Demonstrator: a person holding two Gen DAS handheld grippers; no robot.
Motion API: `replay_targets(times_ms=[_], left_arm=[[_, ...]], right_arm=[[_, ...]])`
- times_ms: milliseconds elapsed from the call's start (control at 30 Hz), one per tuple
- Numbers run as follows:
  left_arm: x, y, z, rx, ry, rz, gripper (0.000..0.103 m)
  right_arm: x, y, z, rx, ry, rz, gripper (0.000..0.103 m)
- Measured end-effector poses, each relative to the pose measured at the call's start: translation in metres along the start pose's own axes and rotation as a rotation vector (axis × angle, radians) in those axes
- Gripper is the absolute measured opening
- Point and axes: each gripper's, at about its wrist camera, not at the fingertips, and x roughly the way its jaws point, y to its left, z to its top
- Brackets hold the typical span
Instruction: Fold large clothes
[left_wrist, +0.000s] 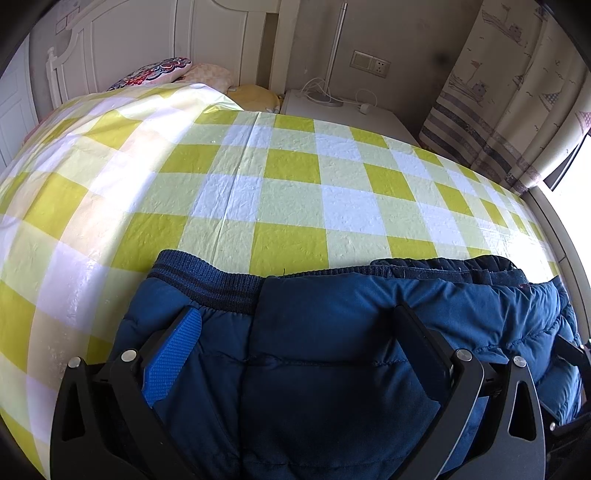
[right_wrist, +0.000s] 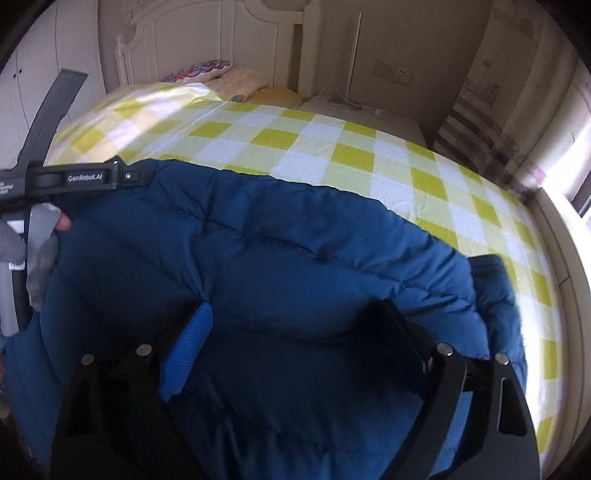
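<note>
Blue padded coat, one, under two tongs, left and right, both agape.

Left black two-finger gripper with blue ribbed pad, lower centre of its own view: jaws spread wide, angled downward. Right black two-finger gripper, lower centre of its view: jaws also wide apart. Grey-gloved hand at left edge, wrapped round the left tool's handle.

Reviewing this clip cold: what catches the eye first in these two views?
A puffy blue quilted jacket fills the near edge of the bed, lying on a yellow and white checked sheet. Both the left gripper and the right gripper hang over it with jaws spread wide.
</note>
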Motion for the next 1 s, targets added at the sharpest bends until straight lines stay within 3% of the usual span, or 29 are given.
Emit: replay_targets(times_ms=[167,267,300,367,433,633,733,767,800,867,1000], left_arm=[[-0.018,-0.002,-0.003,-0.018,-0.006,0.015,0.098],[-0.051,-0.019,-0.019,-0.015,-0.054,-0.105,0.098],[-0.060,-0.031,-0.028,0.027,-0.076,-0.104,0.099],[-0.056,-0.055,-0.050,0.127,-0.105,-0.005,0.099],[-0.030,-0.061,-0.056,0.153,-0.026,0.044,0.099],[-0.029,-0.055,-0.057,0.138,-0.026,0.027,0.099],[-0.028,-0.054,-0.057,0.138,-0.025,0.027,0.099],[-0.029,-0.054,-0.058,0.137,-0.027,0.026,0.099],[-0.029,-0.053,-0.057,0.135,-0.028,0.022,0.099],[-0.029,-0.053,-0.056,0.132,-0.029,0.019,0.099],[-0.033,-0.049,-0.056,0.118,-0.030,0.001,0.099]], right_arm=[[0.000,0.002,-0.003,-0.011,-0.007,-0.020,0.094],[0.003,0.002,-0.003,-0.009,-0.007,-0.021,0.094],[0.003,0.001,-0.003,-0.006,-0.005,-0.017,0.094],[0.002,0.001,-0.003,-0.004,-0.007,-0.009,0.094],[0.002,0.001,-0.004,0.003,-0.012,0.000,0.095],[-0.042,-0.025,-0.012,0.095,-0.103,-0.049,0.094],[-0.044,-0.064,-0.026,0.162,-0.071,-0.111,0.095],[-0.034,-0.080,-0.035,0.207,-0.040,-0.078,0.095],[-0.028,-0.096,-0.042,0.276,-0.044,0.010,0.095],[-0.028,-0.105,-0.046,0.321,-0.058,0.058,0.095],[-0.048,-0.079,-0.042,0.243,-0.099,-0.093,0.094]])
